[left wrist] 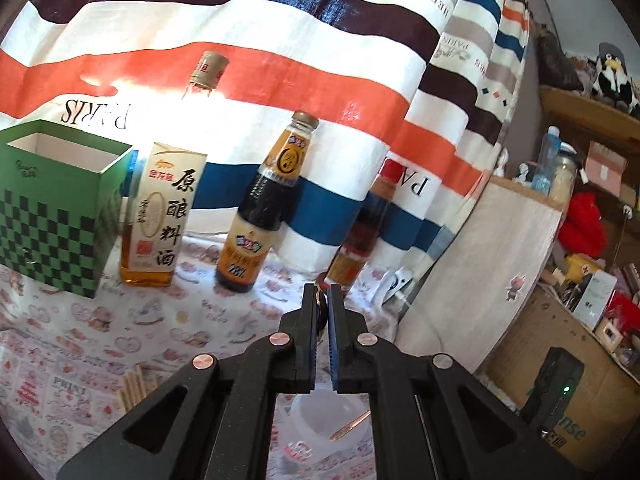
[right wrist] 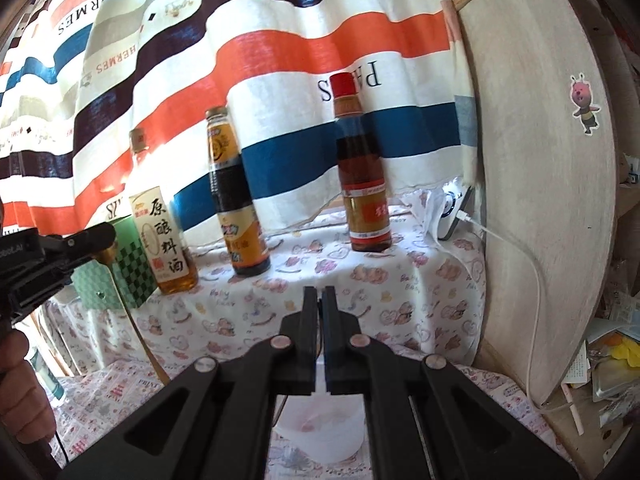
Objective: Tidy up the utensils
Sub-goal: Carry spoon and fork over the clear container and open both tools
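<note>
**On the bench: both grippers clamped on thin utensils**

Left wrist: left hand-held gripper [left wrist: 323,294] jaws pinched on a slim metal utensil [left wrist: 319,300], long axis near vertical; green box [left wrist: 60,208] lies far left, nearer this hand.

Right wrist: right hand-held gripper [right wrist: 319,296] jaws together on a thin dark rod [right wrist: 319,322]; box [right wrist: 128,256] left beyond the left hand-held gripper [right wrist: 86,240].

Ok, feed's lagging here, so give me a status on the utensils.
Left gripper shut on a gold utensil. Right gripper shut, load unclear. Green box open-topped; bottles stand close beside it.
</note>
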Available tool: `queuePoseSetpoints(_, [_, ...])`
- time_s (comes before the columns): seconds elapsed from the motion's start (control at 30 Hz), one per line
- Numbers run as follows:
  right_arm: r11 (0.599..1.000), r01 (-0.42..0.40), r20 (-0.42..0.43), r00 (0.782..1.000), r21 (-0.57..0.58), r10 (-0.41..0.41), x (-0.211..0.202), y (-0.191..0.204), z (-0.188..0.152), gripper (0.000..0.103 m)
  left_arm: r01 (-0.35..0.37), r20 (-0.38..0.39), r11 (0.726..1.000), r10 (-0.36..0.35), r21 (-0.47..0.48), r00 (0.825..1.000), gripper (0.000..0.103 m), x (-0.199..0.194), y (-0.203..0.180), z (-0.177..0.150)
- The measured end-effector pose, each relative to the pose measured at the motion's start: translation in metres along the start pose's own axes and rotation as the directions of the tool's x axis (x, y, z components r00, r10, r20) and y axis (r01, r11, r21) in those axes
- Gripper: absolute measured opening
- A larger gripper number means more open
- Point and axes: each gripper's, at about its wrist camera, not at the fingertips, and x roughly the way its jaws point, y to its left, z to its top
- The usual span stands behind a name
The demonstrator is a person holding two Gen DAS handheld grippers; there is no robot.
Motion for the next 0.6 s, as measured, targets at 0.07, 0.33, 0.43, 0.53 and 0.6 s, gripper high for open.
queuePoseSetpoints(0.07, [0.999,-0.001,0.032,0.999,0.044,-0.001,-0.001,-0.010,-0.002,0.002,0.045,0.006,0.999,-0.045,-0.025,0.999,0.004,0.010,-0.001,0.001])
queuePoseSetpoints(0.33, [0.998,0.067,-0.018,0.998,-0.004,-0.067,0.020,-0.012,-0.018,0.002,0.182,0.010,0.981,-0.182,-0.060,0.983,0.004,0.043,-0.015,-0.005])
queuePoseSetpoints(0.43, [0.998,0.067,-0.050,0.997,0.000,-0.067,0.027,-0.015,-0.022,0.002,0.236,-0.029,0.964,-0.242,-0.122,0.970,0.004,0.059,-0.012,-0.015])
queuePoseSetpoints(0.53, [0.999,0.047,-0.067,0.997,0.024,-0.046,0.029,-0.019,-0.023,0.002,0.249,-0.060,0.955,-0.262,-0.163,0.963,0.004,0.070,-0.007,-0.027])
queuePoseSetpoints(0.6, [0.999,0.032,-0.082,0.996,0.036,-0.029,0.032,-0.021,-0.023,0.002,0.224,-0.067,0.964,-0.235,-0.144,0.970,0.004,0.072,-0.006,-0.033])
